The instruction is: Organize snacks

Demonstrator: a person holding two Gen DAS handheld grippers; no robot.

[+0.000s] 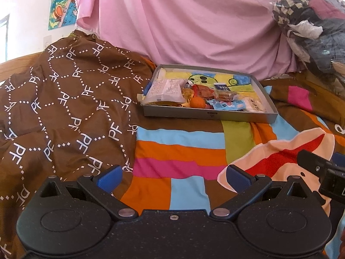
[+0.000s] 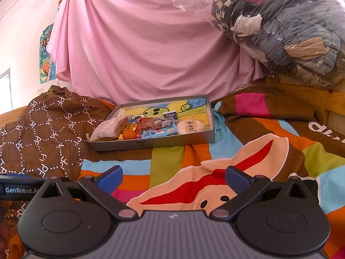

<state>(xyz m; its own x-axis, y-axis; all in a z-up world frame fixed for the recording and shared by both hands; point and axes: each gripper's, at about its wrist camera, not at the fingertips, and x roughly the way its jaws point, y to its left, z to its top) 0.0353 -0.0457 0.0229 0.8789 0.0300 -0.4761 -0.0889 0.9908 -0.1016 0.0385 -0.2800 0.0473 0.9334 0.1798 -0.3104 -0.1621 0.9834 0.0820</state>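
Black speckled plastic left tongs (image 1: pixel 172 178), blue ribbed pads spread wide, nothing between them; held low over the bed, pointing at the tray. Right tongs (image 2: pixel 173 179) of like build, grey ribbed housing, likewise spread wide and empty, level with the left pair; each seen at the edge of the other's view.

Striped cotton bedsheet (image 1: pixel 172 151) in orange, pink, sky blue, olive and brown, printed with a peach cartoon face with a red mouth; soft, slightly rumpled, bearing everything listed.

Brown quilt with white dotted hexagons and "PF" lettering (image 1: pixel 64 108), heaped at left, its edge just beside the tray.

Shallow grey rectangular cardboard tray (image 2: pixel 155 143), lined with a green-and-yellow cartoon print, flat on the sheet, low walls probably serving to keep loose packets together.

Snacks, all inside the tray, crowded along its near wall, far half bare:
- white crinkled printed wrapper (image 2: pixel 110 126), leaning over the left corner;
- small orange round fruit (image 2: pixel 129 134);
- clear packet of red and brown pieces (image 2: pixel 155 124);
- blue glossy sachet (image 2: pixel 159 132);
- pale round rice cracker in film (image 2: pixel 189 126), at right.

Arrangement consistent either with snacks gathered in or awaiting sorting.

Pink draped cloth backdrop (image 2: pixel 151 43). Clear plastic bag of folded clothes (image 2: pixel 280 26), upper right.
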